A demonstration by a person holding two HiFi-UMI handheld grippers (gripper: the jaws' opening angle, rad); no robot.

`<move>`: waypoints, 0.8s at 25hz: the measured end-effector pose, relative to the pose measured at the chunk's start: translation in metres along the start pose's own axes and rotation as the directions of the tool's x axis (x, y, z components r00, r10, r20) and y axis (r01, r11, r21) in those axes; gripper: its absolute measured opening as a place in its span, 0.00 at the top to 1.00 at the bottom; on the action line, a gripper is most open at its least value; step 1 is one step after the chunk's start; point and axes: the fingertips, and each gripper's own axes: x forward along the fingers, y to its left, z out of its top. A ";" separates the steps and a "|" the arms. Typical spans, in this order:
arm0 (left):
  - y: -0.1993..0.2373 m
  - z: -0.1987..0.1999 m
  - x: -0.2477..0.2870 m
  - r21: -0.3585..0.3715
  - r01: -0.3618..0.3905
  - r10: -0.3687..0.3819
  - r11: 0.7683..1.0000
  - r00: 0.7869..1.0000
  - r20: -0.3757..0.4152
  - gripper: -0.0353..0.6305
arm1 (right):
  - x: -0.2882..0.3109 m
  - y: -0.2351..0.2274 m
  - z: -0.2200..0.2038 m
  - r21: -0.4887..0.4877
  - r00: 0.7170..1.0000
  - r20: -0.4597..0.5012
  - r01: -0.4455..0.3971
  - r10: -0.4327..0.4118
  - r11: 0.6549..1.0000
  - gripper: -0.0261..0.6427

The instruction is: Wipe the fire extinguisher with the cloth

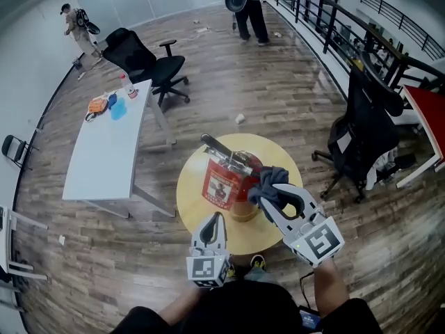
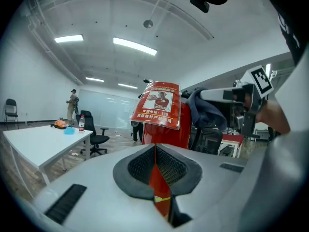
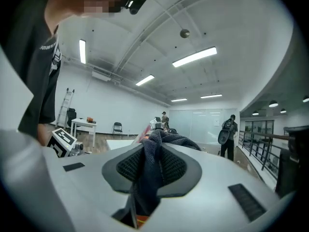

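We see the fire extinguisher [image 1: 240, 169] standing upright near the middle of a round yellow table [image 1: 191, 193], with a red-and-white label card [image 1: 220, 186] on the side facing us. The right gripper [image 1: 277, 195] has its jaws clamped on a dark grey-blue cloth [image 1: 268, 183], and the bunched cloth lies against the cylinder's right flank near the top. The left gripper [image 1: 216, 219] sits over the table's near edge with its jaws drawn together on nothing, tips aimed at the extinguisher's base and just short of it. Around the table we find a long white table [image 1: 104, 152] to the left carrying a bottle [image 1: 129, 88] and some orange and blue items, a black office chair [image 1: 149, 65] behind it and a second office chair [image 1: 368, 124] to the right by a dark railing [image 1: 327, 19]. Two people stand well apart from us, one [image 1: 250, 5] at the far end and one [image 1: 76, 26] by the left wall. From the head view the cylinder's lever and valve hide part of its top. The left gripper view looks up at the label card square on, with the cloth draped beside the cylinder and the right gripper's marker cube [image 2: 259, 80] behind. In the right gripper view the cloth fills the gap between the pads and covers nearly all of the extinguisher, while the left gripper's marker cube [image 3: 63, 140] shows low at the left and a ladder [image 3: 63, 108] leans on the far wall.
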 end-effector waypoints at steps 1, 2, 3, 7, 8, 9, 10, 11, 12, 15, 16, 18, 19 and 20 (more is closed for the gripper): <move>0.001 0.000 0.000 -0.002 0.005 -0.005 1.000 1.000 -0.002 0.91 | -0.005 -0.002 -0.011 0.040 1.000 -0.014 0.010 -0.010 0.999 0.84; 0.002 -0.001 0.000 -0.006 0.008 -0.009 1.000 1.000 -0.003 0.91 | -0.010 -0.004 -0.023 0.078 0.999 -0.030 0.017 -0.014 0.997 0.84; 0.004 -0.002 0.000 -0.012 0.010 -0.010 1.000 1.000 -0.005 0.91 | -0.013 -0.005 -0.038 0.116 0.999 -0.050 0.022 -0.016 0.993 0.84; 0.008 -0.012 -0.004 -0.038 0.005 -0.006 0.999 1.000 -0.011 0.91 | -0.016 -0.005 -0.127 0.199 0.975 -0.221 0.081 -0.035 0.977 0.84; 0.010 -0.013 -0.005 -0.041 0.003 -0.003 0.999 1.000 -0.012 0.91 | -0.012 -0.005 -0.151 0.209 0.963 -0.265 0.099 -0.042 0.973 0.84; 0.013 -0.014 -0.005 -0.045 -0.001 0.000 0.999 1.000 -0.015 0.91 | -0.007 -0.005 -0.175 0.226 0.954 -0.298 0.115 -0.044 0.967 0.84; 0.017 -0.016 -0.007 -0.048 -0.007 0.006 0.999 1.000 -0.018 0.91 | 0.000 -0.005 -0.198 0.248 0.946 -0.322 0.126 -0.041 0.961 0.84; 0.022 -0.017 -0.008 -0.051 -0.015 0.013 0.999 1.000 -0.022 0.91 | 0.006 -0.003 -0.219 0.271 0.940 -0.339 0.136 -0.038 0.953 0.84; 0.027 -0.018 -0.010 -0.054 -0.024 0.022 0.998 0.999 -0.026 0.91 | 0.009 -0.002 -0.239 0.294 0.935 -0.353 0.147 -0.036 0.945 0.84; 0.040 -0.024 -0.014 -0.055 -0.052 0.050 0.997 0.998 -0.035 0.91 | 0.010 0.004 -0.289 0.365 0.914 -0.406 0.185 -0.023 0.912 0.84; 0.044 -0.026 -0.015 -0.054 -0.060 0.058 0.997 0.998 -0.037 0.91 | 0.011 0.008 -0.303 0.385 0.905 -0.424 0.194 -0.014 0.902 0.84; 0.049 -0.030 -0.015 -0.055 -0.072 0.069 0.996 0.997 -0.044 0.91 | 0.013 0.020 -0.324 0.394 0.881 -0.472 0.203 0.008 0.897 0.84; 0.051 -0.032 -0.016 -0.056 -0.076 0.074 0.996 0.996 -0.047 0.91 | 0.014 0.026 -0.330 0.382 0.869 -0.494 0.210 0.007 0.900 0.84; 0.053 -0.033 -0.017 -0.058 -0.080 0.077 0.995 0.996 -0.051 0.91 | 0.014 0.029 -0.332 0.370 0.863 -0.506 0.221 -0.004 0.902 0.84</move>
